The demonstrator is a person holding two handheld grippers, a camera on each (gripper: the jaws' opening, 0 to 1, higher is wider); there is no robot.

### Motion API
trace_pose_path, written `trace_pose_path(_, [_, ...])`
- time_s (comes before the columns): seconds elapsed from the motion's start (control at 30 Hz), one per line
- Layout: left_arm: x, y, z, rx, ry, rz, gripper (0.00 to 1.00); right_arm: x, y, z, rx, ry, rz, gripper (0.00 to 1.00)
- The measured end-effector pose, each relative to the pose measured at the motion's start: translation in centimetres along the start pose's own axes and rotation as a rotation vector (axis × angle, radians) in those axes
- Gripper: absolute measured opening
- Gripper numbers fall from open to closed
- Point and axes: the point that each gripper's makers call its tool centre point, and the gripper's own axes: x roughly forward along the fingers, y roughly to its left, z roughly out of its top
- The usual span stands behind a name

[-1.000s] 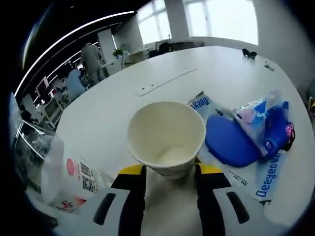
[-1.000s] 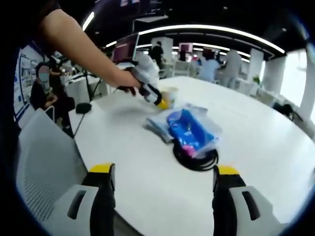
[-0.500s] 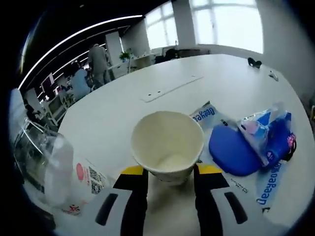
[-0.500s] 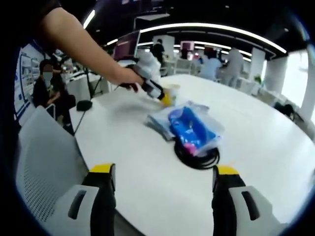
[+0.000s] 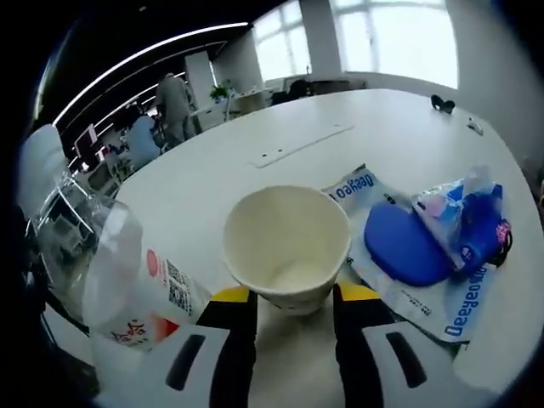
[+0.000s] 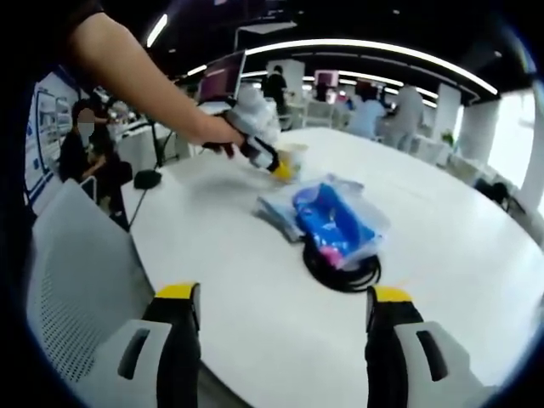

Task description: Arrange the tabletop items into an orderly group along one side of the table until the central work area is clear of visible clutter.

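Gripping the paper cup (image 5: pixel 287 246) low on its wall, the left claw (image 5: pixel 293 299) has it clenched near the counter (image 5: pixel 255 127) edge, a clear bag (image 5: pixel 127 280) just left of it and the blue pouch (image 5: pixel 404 246) on its wrapper to the right. The right claw (image 6: pixel 276 302) is released, holding nothing, well short of the pouch and black cable (image 6: pixel 344 268). Risk: squeezing harder could crush the thin cup; sliding it left could push the bag off the edge.
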Motion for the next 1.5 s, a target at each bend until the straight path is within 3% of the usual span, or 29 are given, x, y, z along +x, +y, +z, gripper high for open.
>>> trace_pose_path(0.57, [-1.3, -1.0, -1.0, -0.065, -0.001, -0.003, 0.43, 0.2, 0.5, -0.2, -0.014, 0.013, 0.021, 0.77])
trace_pose_path(0.7, [-1.9, -1.0, -1.2, -0.067, -0.005, -0.005, 0.44, 0.0, 0.8, 0.5, 0.001, -0.022, 0.037, 0.77])
trace_pose_path(0.87, [-2.6, -0.5, -1.0, -0.125, -0.024, 0.005, 0.45, 0.0, 0.8, 0.5, -0.001, -0.023, 0.034, 0.77])
trace_pose_path(1.5, [-3.9, -2.0, -1.6, -0.120, -0.034, -0.019, 0.47, -0.1, 0.5, 0.2, -0.005, -0.003, 0.011, 0.73])
